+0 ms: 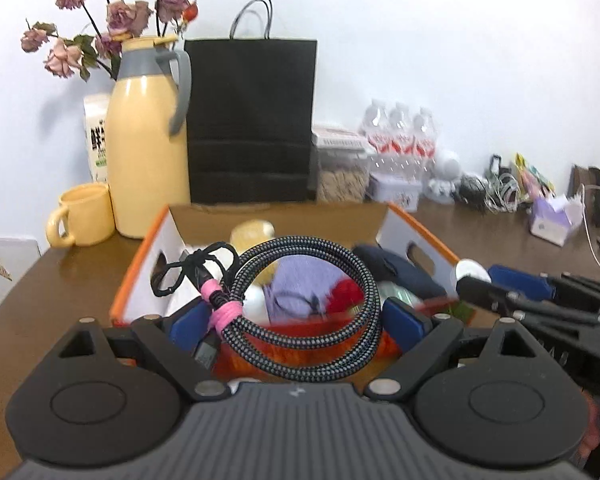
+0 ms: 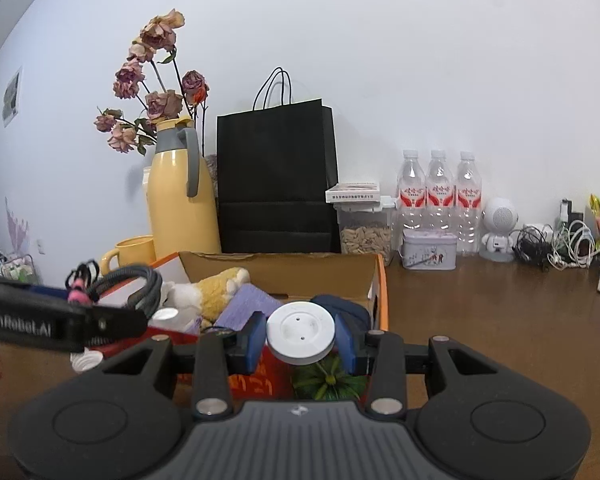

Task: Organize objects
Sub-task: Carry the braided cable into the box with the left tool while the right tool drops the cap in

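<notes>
A braided black-and-white cable [image 1: 296,243], coiled and tied with pink bands, hangs between the blue pads [image 1: 188,322] of my left gripper [image 1: 300,316], which is shut on it above the box. The orange-and-white cardboard box [image 1: 156,248] holds a plush toy [image 2: 216,292], a purple cloth [image 1: 304,280], a navy pouch [image 1: 400,268] and a red item. My right gripper [image 2: 302,336] is shut on a white round disc [image 2: 302,330] over the box's near right corner. From the right wrist view the coil [image 2: 144,284] sits at the left. A green striped thing [image 2: 328,380] lies under the disc.
On the brown table [image 2: 480,300] behind the box stand a yellow jug with dried roses [image 1: 148,152], a yellow mug [image 1: 86,216], a black paper bag [image 1: 252,120], a seed jar [image 2: 366,232] and three water bottles [image 2: 440,192]. Tangled wires [image 2: 556,244] and a tissue pack [image 1: 552,220] lie at the right.
</notes>
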Tool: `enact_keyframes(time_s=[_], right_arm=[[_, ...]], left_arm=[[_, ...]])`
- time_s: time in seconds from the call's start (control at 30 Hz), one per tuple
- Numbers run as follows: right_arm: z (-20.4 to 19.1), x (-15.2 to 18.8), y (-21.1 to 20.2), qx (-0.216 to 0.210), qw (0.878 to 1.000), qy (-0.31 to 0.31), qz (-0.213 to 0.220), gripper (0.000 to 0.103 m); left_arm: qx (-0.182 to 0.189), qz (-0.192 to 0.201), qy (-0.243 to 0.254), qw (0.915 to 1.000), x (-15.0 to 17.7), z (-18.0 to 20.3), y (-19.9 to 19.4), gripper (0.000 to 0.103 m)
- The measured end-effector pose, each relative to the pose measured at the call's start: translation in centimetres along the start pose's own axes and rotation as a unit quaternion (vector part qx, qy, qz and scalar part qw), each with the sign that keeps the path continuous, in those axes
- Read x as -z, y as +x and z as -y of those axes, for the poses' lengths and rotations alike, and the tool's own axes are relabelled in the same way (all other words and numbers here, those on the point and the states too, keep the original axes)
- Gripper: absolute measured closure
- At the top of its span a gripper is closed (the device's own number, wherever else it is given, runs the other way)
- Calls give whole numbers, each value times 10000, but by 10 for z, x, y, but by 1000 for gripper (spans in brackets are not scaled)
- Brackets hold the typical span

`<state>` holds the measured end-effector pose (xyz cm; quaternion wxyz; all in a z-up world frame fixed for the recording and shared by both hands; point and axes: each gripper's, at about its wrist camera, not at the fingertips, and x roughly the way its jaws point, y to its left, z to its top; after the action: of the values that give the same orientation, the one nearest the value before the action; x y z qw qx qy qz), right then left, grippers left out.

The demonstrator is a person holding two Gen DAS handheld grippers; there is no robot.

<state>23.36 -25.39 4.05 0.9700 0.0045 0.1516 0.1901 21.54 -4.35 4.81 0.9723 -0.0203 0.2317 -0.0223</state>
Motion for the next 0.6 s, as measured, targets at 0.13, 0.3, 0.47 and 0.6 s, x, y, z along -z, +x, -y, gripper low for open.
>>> enact_keyframes(time_s=[0.13, 0.3, 0.47, 0.6], right_arm=[[-14, -12, 20, 63, 9998, -172, -39, 66], [-30, -25, 52, 126, 9993, -355, -71, 66], [-38, -35, 91, 236, 9989, -386, -150, 66], [-39, -36, 114, 303, 9989, -322, -170, 66]], left_arm=[[3, 108, -73, 9999, -18, -7, 16, 10], [-32, 170, -190, 9997, -31, -15, 42, 10], [-153, 259, -232, 9993, -40, -22, 69, 10], [-360, 258, -278, 9986, -43, -26, 90, 10]])
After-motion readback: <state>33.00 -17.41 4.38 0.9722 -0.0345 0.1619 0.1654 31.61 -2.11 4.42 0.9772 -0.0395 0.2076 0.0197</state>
